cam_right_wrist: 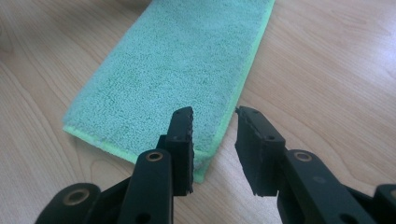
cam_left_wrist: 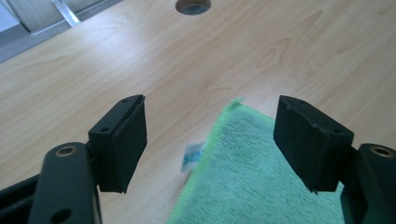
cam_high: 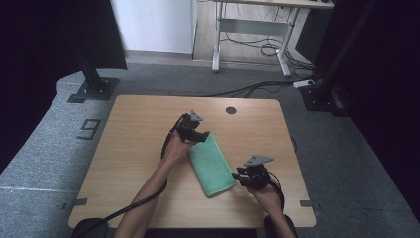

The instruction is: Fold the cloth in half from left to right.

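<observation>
A folded green towel (cam_high: 212,166) lies at an angle near the middle of the wooden table (cam_high: 133,148). My left gripper (cam_high: 200,135) sits at the towel's far end, open wide. In the left gripper view its jaws (cam_left_wrist: 210,135) straddle the towel's far corner (cam_left_wrist: 261,182), where a small white label (cam_left_wrist: 192,156) sticks out from the edge. My right gripper (cam_high: 236,176) is at the towel's near right corner. In the right gripper view, the right gripper (cam_right_wrist: 215,119) is open a little, just above the edge of the towel (cam_right_wrist: 173,70), with nothing between the jaws.
A round cable hole (cam_high: 231,110) is in the tabletop behind the towel. Black stand feet (cam_high: 94,89) rest on the grey carpet at both far corners. A desk frame (cam_high: 250,29) and loose cables (cam_high: 267,87) lie farther back.
</observation>
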Motion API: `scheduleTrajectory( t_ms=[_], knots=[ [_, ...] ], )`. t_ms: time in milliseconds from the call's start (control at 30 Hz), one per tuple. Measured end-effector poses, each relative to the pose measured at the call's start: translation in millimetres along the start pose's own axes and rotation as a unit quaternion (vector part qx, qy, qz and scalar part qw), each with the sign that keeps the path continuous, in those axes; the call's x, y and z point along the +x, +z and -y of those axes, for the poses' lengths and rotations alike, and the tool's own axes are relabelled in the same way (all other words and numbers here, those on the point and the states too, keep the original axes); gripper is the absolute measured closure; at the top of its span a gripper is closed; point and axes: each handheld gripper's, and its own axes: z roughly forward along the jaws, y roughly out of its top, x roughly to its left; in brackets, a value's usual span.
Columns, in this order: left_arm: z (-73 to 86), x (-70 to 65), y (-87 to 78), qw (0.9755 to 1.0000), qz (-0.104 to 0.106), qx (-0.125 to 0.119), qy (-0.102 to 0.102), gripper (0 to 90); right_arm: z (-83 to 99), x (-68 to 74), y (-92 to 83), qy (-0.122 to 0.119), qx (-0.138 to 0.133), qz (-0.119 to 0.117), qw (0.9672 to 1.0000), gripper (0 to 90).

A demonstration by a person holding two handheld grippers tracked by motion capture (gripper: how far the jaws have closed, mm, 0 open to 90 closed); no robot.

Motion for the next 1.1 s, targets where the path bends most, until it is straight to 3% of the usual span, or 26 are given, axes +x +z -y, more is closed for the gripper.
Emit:
scheduleTrajectory(
  t_ms=[233, 400, 567, 733, 867, 1100],
  knots=[
    [20.0, -0.1, 1.2, 0.9997, 0.000, 0.022, 0.012, 33.4, 3.8, 1.1, 10.8, -0.001, 0.020, -0.008, 0.9998, 57.3],
    [32.9, 9.5, -2.2, 0.9995, 0.001, 0.031, 0.002, 37.4, 5.8, 0.8, 19.9, 0.003, 0.035, -0.007, 0.9994, 53.9],
    [45.3, 17.6, -3.6, 0.9993, 0.008, 0.037, -0.007, 46.7, 7.9, 3.6, 27.2, 0.000, 0.062, -0.011, 0.9980, 73.1],
    [51.0, 16.1, 2.9, 0.9982, 0.018, 0.058, 0.005, 70.6, 6.6, 6.7, 27.1, -0.009, 0.064, -0.014, 0.9978, 86.8],
    [51.0, 15.2, 2.4, 0.9980, 0.023, 0.058, 0.008, 84.5, 5.9, 7.8, 26.6, -0.009, 0.063, -0.015, 0.9978, 88.0],
    [42.4, 18.4, -11.7, 0.9990, 0.018, 0.040, 0.012, 86.4, -0.2, 11.8, 19.7, -0.012, 0.040, -0.020, 0.9989, 88.3]
  ],
)
